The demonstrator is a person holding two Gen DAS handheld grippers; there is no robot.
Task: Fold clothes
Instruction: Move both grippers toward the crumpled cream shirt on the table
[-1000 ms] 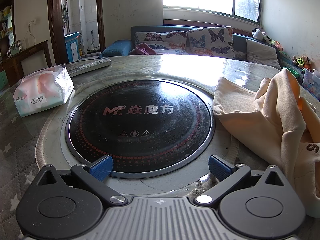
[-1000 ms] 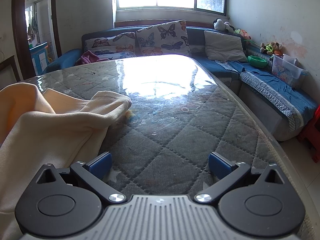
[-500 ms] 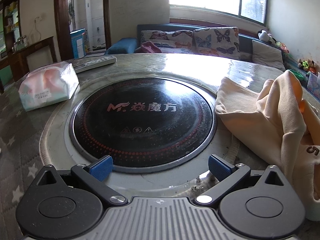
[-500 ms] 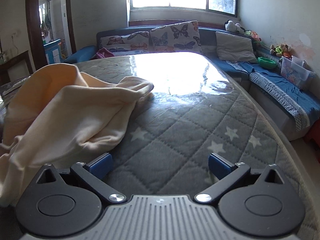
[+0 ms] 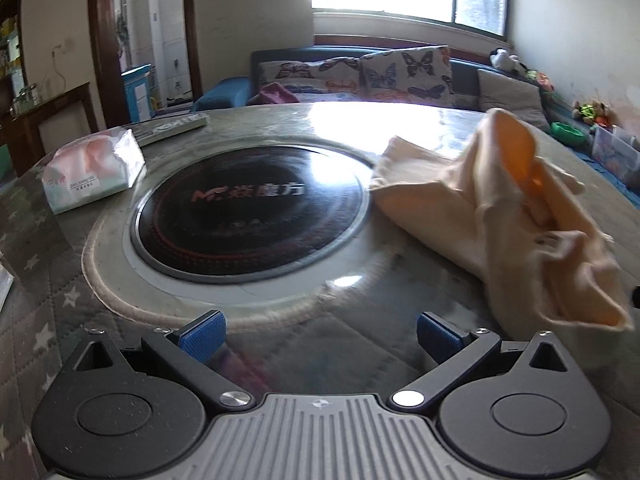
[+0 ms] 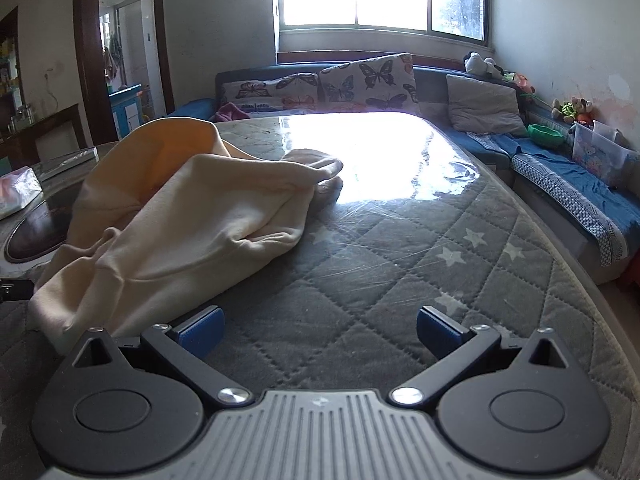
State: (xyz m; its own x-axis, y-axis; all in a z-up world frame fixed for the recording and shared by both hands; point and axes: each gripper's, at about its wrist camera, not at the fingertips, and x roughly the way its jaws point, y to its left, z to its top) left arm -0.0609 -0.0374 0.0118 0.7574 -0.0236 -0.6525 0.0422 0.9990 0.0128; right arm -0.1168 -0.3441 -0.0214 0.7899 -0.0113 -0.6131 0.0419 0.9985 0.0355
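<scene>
The step in hand seems to be the first approach to the crumpled cream-coloured fleece garment (image 6: 192,224), so nothing is folded yet. To do it well, I think each claw should go to a separate edge or corner of the cloth, not to the thick bunch in the middle, and then pull it flat on the grey quilted table cover (image 6: 420,280) before any fold.

The left gripper (image 5: 318,332) has its blue pads wide apart and empty, above the table at the lower centre of its frame. The right gripper (image 6: 318,328) is also spread and holds nothing; its left pad is just beside the hem of the garment.

The garment lies in a heap at the right of the left view, beside the round black glass cooktop (image 5: 248,216). An orange lining shows inside its raised part, perhaps a hood. It looks soft and thick.
</scene>
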